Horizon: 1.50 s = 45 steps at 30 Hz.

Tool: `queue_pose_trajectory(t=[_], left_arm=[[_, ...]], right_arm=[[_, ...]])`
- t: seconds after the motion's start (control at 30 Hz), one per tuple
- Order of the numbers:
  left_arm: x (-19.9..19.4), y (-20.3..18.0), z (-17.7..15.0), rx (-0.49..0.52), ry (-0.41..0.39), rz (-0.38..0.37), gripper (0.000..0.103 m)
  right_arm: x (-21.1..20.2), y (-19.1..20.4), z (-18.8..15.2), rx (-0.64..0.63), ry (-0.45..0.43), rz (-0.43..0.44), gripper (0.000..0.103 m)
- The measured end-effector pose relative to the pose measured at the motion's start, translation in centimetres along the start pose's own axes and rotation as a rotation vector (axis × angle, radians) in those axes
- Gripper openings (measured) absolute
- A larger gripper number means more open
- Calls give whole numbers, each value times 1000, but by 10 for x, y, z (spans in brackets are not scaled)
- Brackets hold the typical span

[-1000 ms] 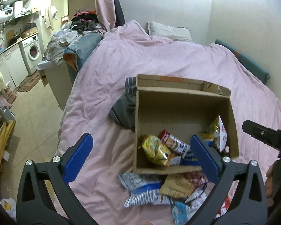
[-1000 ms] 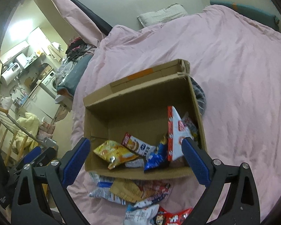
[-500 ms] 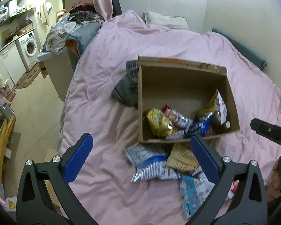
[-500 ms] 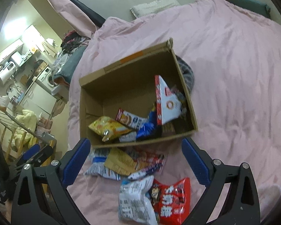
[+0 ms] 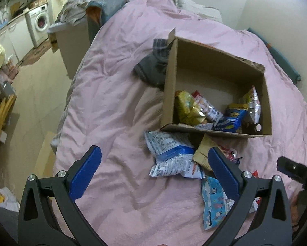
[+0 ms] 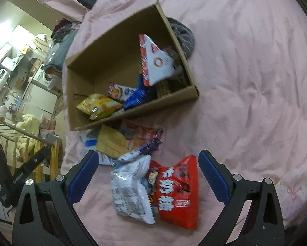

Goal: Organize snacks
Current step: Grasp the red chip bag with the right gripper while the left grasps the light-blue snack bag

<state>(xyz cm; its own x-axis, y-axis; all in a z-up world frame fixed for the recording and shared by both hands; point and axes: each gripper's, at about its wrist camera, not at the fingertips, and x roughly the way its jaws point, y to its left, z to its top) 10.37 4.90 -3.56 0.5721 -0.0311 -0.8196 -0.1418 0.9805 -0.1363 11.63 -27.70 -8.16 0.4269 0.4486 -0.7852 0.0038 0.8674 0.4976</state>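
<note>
- Pink bedspread (image 5: 116, 94) filling most of both wrist views, wrinkled, with snack packets and a box on top.
- Open cardboard box (image 5: 172, 78) sitting on the bedspread, seen from above and partly filled.
- Inside the box: yellow snack bag (image 5: 187, 108) by the left wall, a red-and-white biscuit packet (image 5: 207, 107) leaning on it, a blue packet (image 5: 229, 121) against the near wall, and a red-and-white triangular packet (image 6: 155, 61) standing upright against the right wall.
- Grey garment (image 5: 153, 67) bunched against the box's far outer side.
- Loose pile just outside the near wall of the box: blue-and-white packet (image 5: 172, 153) overlapping a tan packet (image 5: 203, 153), both touching the box edge.
- Light blue packet (image 5: 215, 205) lying nearer the camera, partly hidden behind one finger of the left tool.
- Left gripper (image 5: 153, 170) held above the bedspread, jaws spread wide, nothing between the blue pads.
- Right gripper (image 6: 146, 175) held low over the near packets, jaws spread wide and empty.
- Red snack bag (image 6: 178, 192) and white snack bag (image 6: 131, 190) lying side by side, touching, directly between the right tool's fingers but not gripped.
- Washing machine (image 5: 40, 20) and cabinets visible in the background beyond the bed.
</note>
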Motion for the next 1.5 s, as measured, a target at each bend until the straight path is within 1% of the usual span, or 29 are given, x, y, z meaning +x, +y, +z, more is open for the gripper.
queue_pose_trajectory(t=[0.13,0.27,0.3,0.33,0.37,0.4,0.47,0.57,0.6,0.63,0.67,0.7,0.73,0.83,0.93,1.07,1.23,1.27,1.33,1.37,1.4,1.5], left_arm=[[11,8,-4,-39,55,-4,103],[14,8,-7,-45,79,-14,103],[14,7,-7,-40,79,-15,103],[13,7,-8,-36,78,-15,103],[12,6,-8,-34,77,-15,103],[13,6,-9,-30,80,-15,103],[14,4,-9,-27,89,-16,103],[18,0,-11,-19,104,-21,103],[19,-2,-12,-13,107,-23,103],[19,-4,-13,-3,108,-23,102],[18,-6,-14,5,108,-23,102],[18,-8,-14,13,107,-22,103],[18,-9,-15,23,106,-20,102],[18,-10,-17,40,107,-11,102],[20,-7,-19,40,123,-5,102],[24,-2,-22,19,148,-16,102],[28,-7,-26,22,173,-35,102],[30,-10,-28,29,183,-42,102],[34,-16,-34,38,215,-56,102],[37,-20,-37,36,243,-74,102],[41,-23,-41,28,274,-93,102],[49,-34,-52,-3,348,-133,102]], right_arm=[[6,-2,-4,-1,45,-16,100],[13,-9,-7,-1,91,-90,100],[15,-13,-7,9,110,-99,97],[20,-19,-9,30,144,-96,91],[27,-26,-11,53,188,-85,76],[34,-30,-13,67,227,-80,73],[45,-32,-19,72,277,-81,73],[64,-19,-29,15,366,-63,73],[68,-14,-32,-4,379,-65,73],[74,-7,-35,-32,397,-61,69],[79,2,-38,-55,411,-37,63],[82,10,-40,-78,423,-20,55],[84,18,-42,-113,432,-22,50],[92,34,-51,-187,456,-33,45],[87,40,-51,-221,431,-43,41],[72,35,-46,-212,397,-48,38],[38,18,-33,-207,306,-88,36],[28,11,-30,-187,285,-86,36],[19,3,-23,-154,251,-77,36],[14,1,-20,-143,228,-76,36],[5,-2,-16,-126,188,-69,36],[-7,-6,-10,-94,124,-42,36]])
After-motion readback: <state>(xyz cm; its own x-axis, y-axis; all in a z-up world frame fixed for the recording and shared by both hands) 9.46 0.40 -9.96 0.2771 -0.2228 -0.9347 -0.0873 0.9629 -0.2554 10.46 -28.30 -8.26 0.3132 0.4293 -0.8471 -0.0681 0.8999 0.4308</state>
